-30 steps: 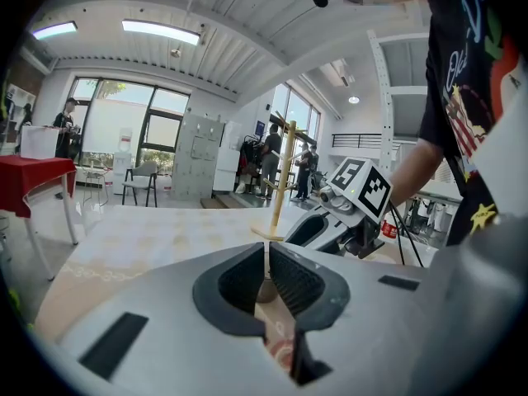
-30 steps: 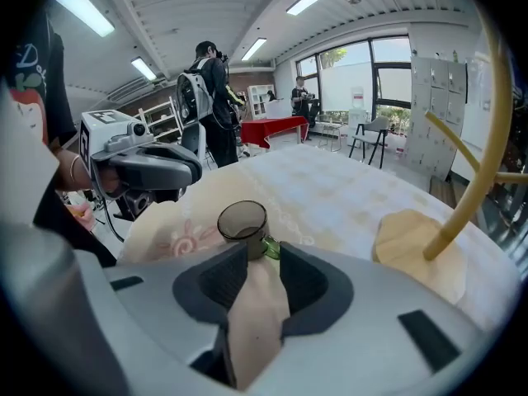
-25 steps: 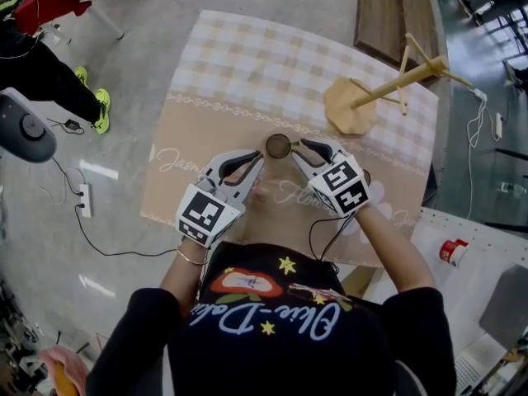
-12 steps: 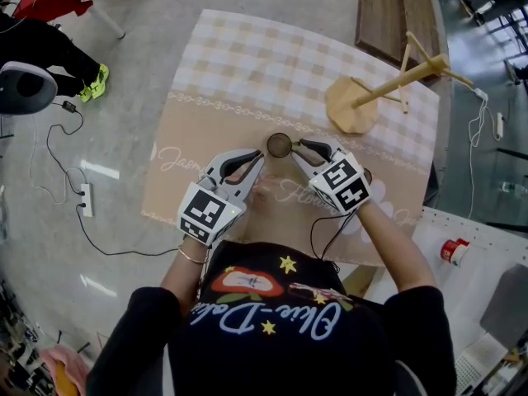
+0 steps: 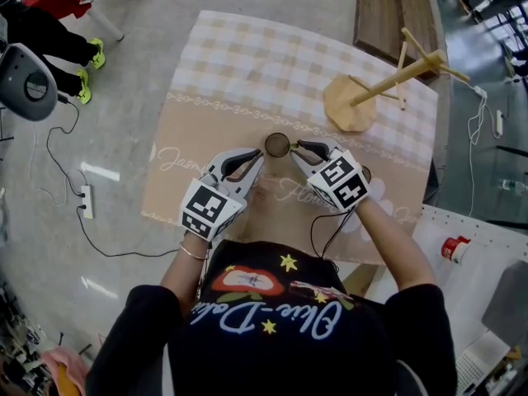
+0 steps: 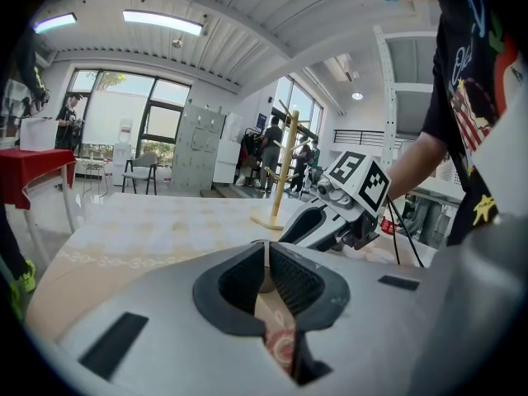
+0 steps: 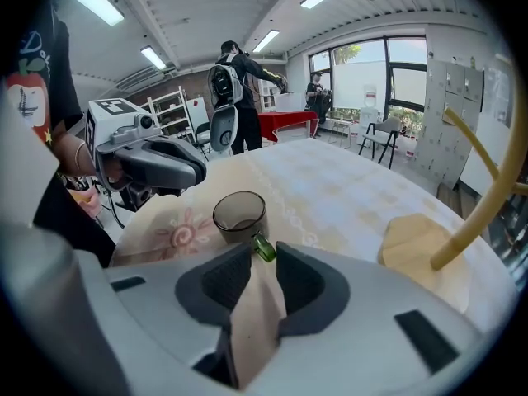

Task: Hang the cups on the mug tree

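- I am holding the left gripper [image 5: 256, 158] low over the tan and cream checked tablecloth [image 5: 247, 64], just left of the cup. In its own view [image 6: 265, 251] the jaw tips are pressed together with nothing pinched between them.
- I am watching the small smoky brown glass cup [image 5: 277, 144], which is standing upright with its mouth up, near the middle of the cloth and between the two grippers.
- Its little green handle [image 7: 264, 247] is sticking out toward the right gripper, away from the left one.
- I am working the right gripper [image 5: 297, 148] from the cup's right side, angled down at it. In its own view [image 7: 264, 256] the jaws have just been closing. They are standing apart with the green handle between the tips, and I am not seeing the pads pressing on it yet.
- I am judging the right gripper to be the nearer one for the pick, since the handle is lined up with its gap.
- I am seeing the pale wooden mug tree [image 5: 349, 104] with its round base well apart from the cup, farther back and to the right, its pegs bare.
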A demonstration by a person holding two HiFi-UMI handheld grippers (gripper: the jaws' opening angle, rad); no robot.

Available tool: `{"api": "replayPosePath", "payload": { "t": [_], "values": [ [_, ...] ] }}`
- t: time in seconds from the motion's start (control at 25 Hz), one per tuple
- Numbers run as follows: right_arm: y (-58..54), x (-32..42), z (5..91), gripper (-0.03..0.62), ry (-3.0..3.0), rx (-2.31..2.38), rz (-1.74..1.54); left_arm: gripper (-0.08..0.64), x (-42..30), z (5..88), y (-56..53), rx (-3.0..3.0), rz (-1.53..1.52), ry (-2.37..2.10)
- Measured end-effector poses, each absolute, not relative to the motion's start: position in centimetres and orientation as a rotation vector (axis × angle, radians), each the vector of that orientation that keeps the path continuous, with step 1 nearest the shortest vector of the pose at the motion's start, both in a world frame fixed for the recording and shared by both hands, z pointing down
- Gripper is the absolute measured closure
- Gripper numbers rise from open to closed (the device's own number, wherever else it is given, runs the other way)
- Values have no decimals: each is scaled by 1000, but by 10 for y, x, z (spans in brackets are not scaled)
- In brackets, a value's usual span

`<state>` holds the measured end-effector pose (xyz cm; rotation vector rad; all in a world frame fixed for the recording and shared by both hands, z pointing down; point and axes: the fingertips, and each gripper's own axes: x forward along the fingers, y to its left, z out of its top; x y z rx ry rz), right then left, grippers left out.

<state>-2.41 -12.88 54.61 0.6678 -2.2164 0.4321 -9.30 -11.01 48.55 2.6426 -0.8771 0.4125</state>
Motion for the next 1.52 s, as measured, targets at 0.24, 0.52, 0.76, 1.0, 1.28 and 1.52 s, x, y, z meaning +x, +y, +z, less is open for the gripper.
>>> {"api": "replayPosePath", "payload": {
  "t": [0.24,0.52,0.76,1.0,1.28,1.52],
  "values": [
    [-130,-27,553,489,-2203,644,421,549,-93,507,-114,2593,461,-842],
    [-122,-35,554,490,-2208,575,396,549,-92,513,-114,2574,474,-819],
    [-123,-36,555,515,-2217,583,397,549,-91,516,-116,2572,490,-813],
    [-123,-40,554,526,-2244,563,363,549,-90,518,-117,2569,498,-800],
    [-117,-48,549,546,-2299,557,426,549,-95,521,-118,2559,505,-812],
    [-117,-50,546,548,-2306,580,443,549,-98,520,-120,2558,493,-824]
  ]
}}
